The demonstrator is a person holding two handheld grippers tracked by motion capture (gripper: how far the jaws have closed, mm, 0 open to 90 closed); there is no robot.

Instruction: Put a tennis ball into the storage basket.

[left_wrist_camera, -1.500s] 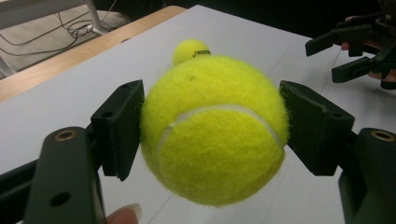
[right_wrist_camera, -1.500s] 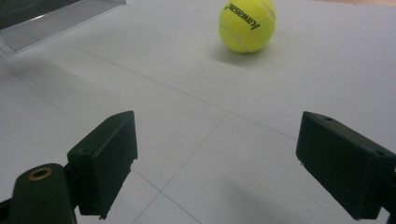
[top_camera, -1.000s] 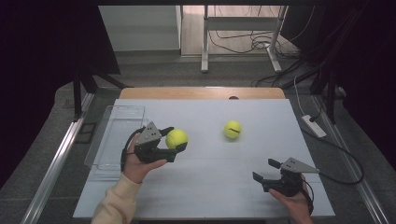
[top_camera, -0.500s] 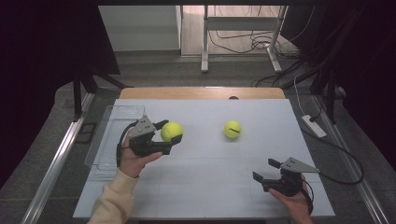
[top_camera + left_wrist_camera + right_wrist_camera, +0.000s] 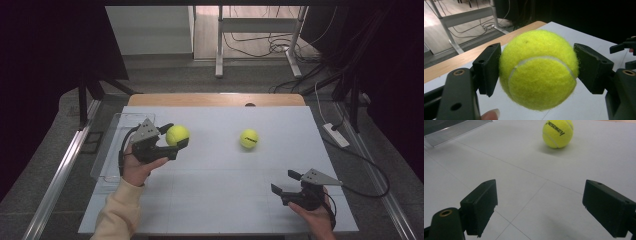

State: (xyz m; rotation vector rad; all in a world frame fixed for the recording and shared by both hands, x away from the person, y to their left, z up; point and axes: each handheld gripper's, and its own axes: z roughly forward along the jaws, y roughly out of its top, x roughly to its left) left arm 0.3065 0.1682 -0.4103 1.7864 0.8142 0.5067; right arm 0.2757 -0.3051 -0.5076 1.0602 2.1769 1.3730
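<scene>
- We count two tennis balls: one [image 5: 177, 135] clamped in our left gripper [image 5: 172, 137] beside the clear tray [image 5: 107, 150], one [image 5: 249, 138] loose mid-worktop
- Our right gripper [image 5: 285, 182] gapes wide, holding nothing
- White worktop [image 5: 225, 200], dark room

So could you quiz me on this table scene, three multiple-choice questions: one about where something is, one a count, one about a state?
1. Where does the clear tray sit?
A. at the table's left edge
B. at the table's right edge
C. in the table's middle

2. How many tennis balls are there?
A. one
B. two
C. four

3. What is the left gripper doing?
A. lying open on the table
B. gripping a pen
C. clamped on a tennis ball

Answers:
1 A, the tray lies beside the left hand.
2 B, the held ball and the free ball.
3 C, the left gripper view shows both pads pressing the ball.
</scene>
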